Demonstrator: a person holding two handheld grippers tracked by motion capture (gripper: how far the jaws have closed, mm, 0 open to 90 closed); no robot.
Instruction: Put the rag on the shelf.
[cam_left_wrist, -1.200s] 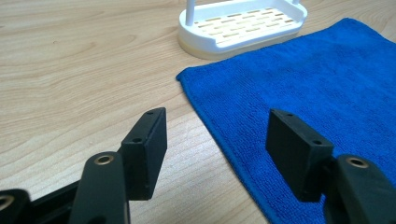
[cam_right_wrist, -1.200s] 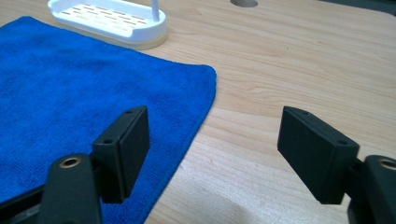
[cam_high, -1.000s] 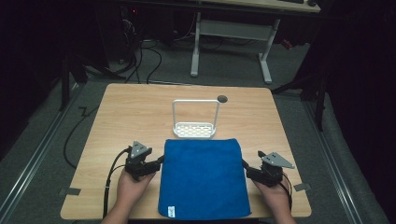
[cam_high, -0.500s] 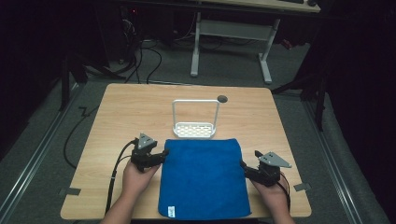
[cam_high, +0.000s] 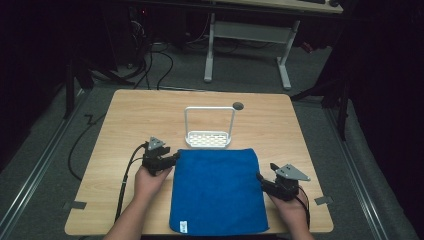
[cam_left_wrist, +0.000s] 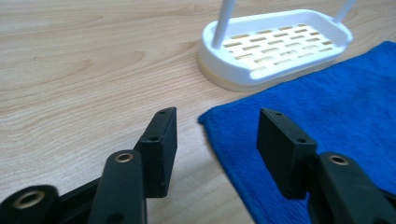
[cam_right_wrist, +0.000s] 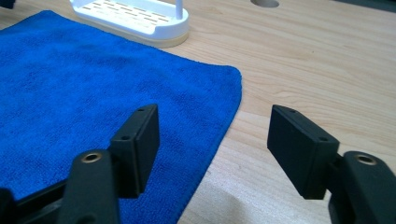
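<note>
Plainly both tools stand ready and empty: the left gripper (cam_high: 172, 159) has its jaws spread apart, straddling the far-left corner of the blue towel (cam_high: 217, 190) without yet pinching it; the right gripper (cam_high: 261, 179) is likewise spread wide, one jaw over the cloth's right edge and the other over bare wood; neither holds anything. From there outward, the towel lies flat and smooth on the near half of the table, its far edge just beside a white slotted rack (cam_high: 208, 138) with a tall loop handle, its near edge at the table's near rim, a small white tag at the near-left corner; in the left gripper view the corner (cam_left_wrist: 205, 119) sits between the jaws, and in the right gripper view the right edge (cam_right_wrist: 229, 121) runs between them. By my judgement the cloth is light, soft and limp; it will sag and fold wherever it is lifted, so corners or edges are the sensible places to take hold, pinching enough pile that it does not slip out; the nap should grip well. Beyond it, the table (cam_high: 125, 125) is pale wood-grain with a round cable hole (cam_high: 238, 105) at the far side; the room around is dark, with grey carpet, loose cables and a white desk frame (cam_high: 247, 37) farther off.
</note>
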